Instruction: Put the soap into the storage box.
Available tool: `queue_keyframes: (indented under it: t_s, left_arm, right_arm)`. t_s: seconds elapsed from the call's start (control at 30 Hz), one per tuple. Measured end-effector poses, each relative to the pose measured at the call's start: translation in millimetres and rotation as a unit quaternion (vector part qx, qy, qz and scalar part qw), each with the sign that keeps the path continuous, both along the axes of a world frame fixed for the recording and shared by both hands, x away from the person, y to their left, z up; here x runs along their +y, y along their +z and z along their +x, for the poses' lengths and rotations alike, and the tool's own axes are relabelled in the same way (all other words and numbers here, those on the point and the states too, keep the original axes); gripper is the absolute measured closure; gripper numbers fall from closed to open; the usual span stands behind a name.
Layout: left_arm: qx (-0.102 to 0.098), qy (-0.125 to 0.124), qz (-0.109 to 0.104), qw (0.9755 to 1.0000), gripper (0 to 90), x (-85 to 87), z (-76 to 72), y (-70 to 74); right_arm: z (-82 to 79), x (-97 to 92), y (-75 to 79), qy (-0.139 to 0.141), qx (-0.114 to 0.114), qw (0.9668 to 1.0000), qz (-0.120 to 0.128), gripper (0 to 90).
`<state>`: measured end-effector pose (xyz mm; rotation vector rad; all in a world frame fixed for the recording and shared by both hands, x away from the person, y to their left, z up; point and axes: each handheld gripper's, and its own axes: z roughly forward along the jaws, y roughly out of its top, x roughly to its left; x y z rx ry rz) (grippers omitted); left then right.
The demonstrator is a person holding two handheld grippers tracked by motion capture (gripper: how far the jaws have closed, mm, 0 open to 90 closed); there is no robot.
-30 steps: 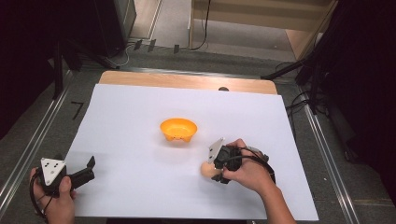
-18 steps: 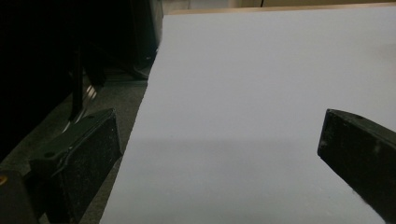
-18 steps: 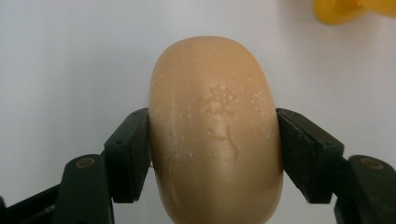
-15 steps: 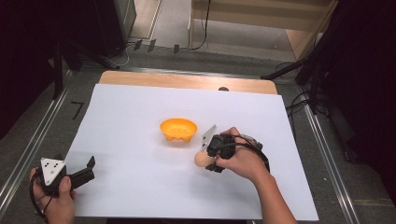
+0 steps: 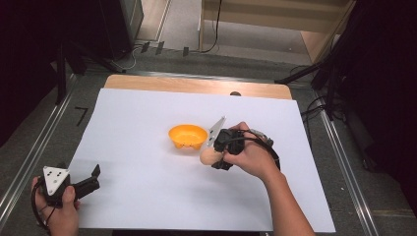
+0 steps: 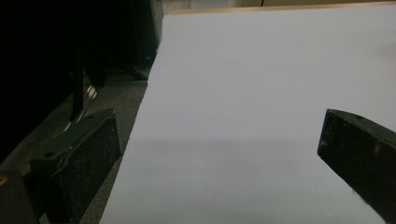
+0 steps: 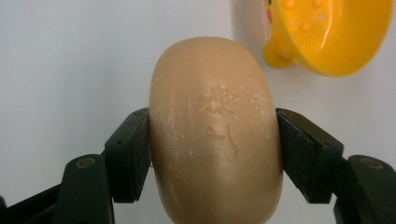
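Note:
My right gripper [image 5: 210,158] is shut on a tan oval bar of soap [image 5: 208,156], held above the white sheet just right of the orange bowl [image 5: 187,136]. In the right gripper view both black pads press the flanks of the soap [image 7: 215,135], and the orange bowl [image 7: 334,35] lies at the upper right. My left gripper [image 5: 93,178] rests at the sheet's front left corner, open. In the left gripper view its jaws stand wide apart over the sheet's edge with nothing between them.
A white sheet [image 5: 147,206] covers most of the wooden table [image 5: 196,84]. Metal rails [image 5: 34,152] run along both sides, with cables and dark stands on the floor beyond. The sheet's left edge [image 6: 140,116] borders dark floor.
My right gripper has carried the soap up and to the left, from the sheet's right middle to beside the orange bowl. The left gripper has stayed put.

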<state>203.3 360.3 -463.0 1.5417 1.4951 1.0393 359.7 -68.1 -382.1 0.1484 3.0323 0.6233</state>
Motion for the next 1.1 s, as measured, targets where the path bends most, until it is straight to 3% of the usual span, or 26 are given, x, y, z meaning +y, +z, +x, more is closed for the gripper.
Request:
queue_keyframes:
  t_s: [0.43, 0.83, 1.1]
  left_arm:
    - [0.001, 0.001, 0.000, 1.0000, 0.0, -0.3, 0.1, 0.0]
    - [0.001, 0.000, 0.002, 1.0000, 0.0, -0.8, -0.1, 0.0]
    - [0.001, 0.000, 0.002, 1.0000, 0.0, -0.5, -0.4, 0.1]
  right_arm:
    - [15.5, 15.4, 12.2, -0.016, 0.003, 0.9999, 0.002, 32.4]
    - [34.2, 23.3, 19.8, -0.027, 0.008, 0.9993, 0.023, 32.4]
    - [44.6, 28.9, 29.9, -0.037, 0.000, 0.9989, 0.028, 32.4]
